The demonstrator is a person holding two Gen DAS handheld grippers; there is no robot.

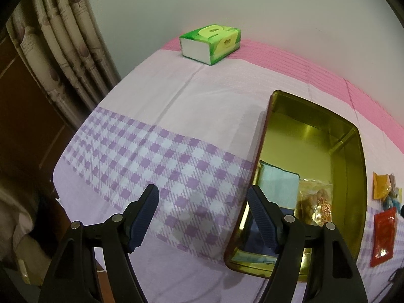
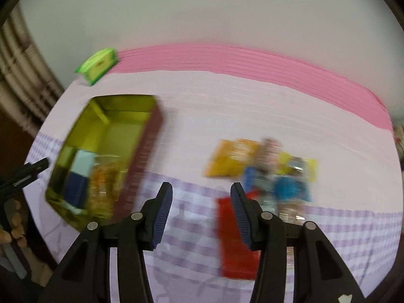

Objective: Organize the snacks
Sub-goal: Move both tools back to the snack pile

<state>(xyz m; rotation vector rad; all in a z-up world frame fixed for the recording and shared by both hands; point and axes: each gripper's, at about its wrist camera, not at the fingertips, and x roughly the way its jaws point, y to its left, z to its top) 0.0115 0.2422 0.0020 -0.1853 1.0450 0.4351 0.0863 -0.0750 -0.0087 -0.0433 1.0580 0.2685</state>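
Red packet (image 2: 236, 237): right of the tin (image 2: 149, 136), long axis pointing away, under the right gripper (image 2: 201, 214).
Right gripper: open, empty, nearer (blurred).
Left gripper (image 1: 203, 217): open, empty, left of the tin.

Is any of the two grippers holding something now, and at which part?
Nothing is held. The left gripper and right gripper both have open, empty jaws.

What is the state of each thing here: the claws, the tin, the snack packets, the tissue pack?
Left claw: open, empty.
Right claw: open, empty.
Tin: lid off, partly filled.
Red packet: lying flat outside the tin.
Orange packet: outside the tin.
Tissue pack: lying flat on the cloth.
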